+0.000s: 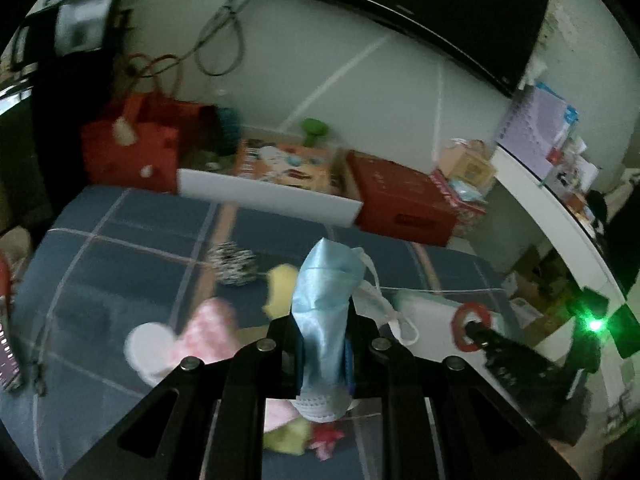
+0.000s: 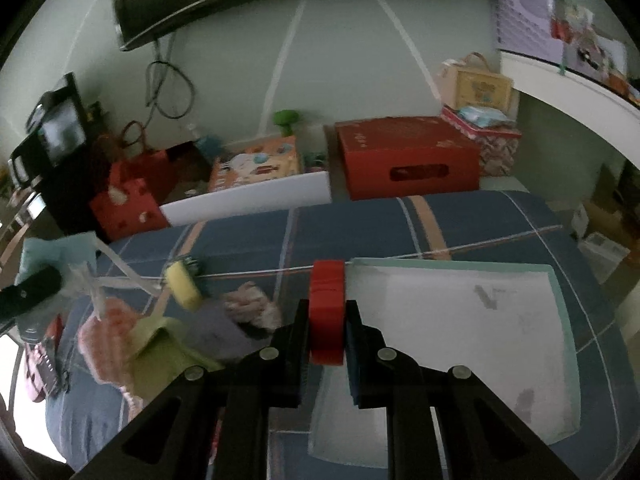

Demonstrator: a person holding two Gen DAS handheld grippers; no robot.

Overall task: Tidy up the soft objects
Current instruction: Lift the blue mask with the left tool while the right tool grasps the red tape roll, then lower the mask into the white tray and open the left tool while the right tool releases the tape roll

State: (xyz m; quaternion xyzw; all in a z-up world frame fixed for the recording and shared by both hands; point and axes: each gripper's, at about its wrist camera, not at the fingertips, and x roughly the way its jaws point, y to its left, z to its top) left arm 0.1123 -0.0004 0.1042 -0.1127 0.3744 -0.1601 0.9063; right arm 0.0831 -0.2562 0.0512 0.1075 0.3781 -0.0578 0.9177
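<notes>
— Grippers first: what does each one hold?

— The left gripper (image 1: pixel 322 344) is closed narrow on a light blue face mask (image 1: pixel 324 300). The mask stands up between the two pads, and its white ear loops (image 1: pixel 378 300) hang to the right side. The right gripper (image 2: pixel 328 336) is closed narrow on a red ring (image 2: pixel 327 312), which is seen edge-on between the pads.

— Where are they over the scene?

— Both are above a bed with a blue checked cover (image 2: pixel 460 216). In the right wrist view, a white tray with a pale green rim (image 2: pixel 552 280) lies on the cover, just behind and to the right of the ring. In the left wrist view, this tray is at the right, beyond the mask.

— And the other soft objects?

— They lie on the cover at the left of the tray: a yellow sponge (image 2: pixel 184 284), a pink cloth (image 2: pixel 252 304), a green cloth (image 2: pixel 160 344), and a black-and-white patterned item (image 1: pixel 234 264) farther away. At the far side, on the floor beyond the bed, stands a red box (image 2: pixel 408 156).
</notes>
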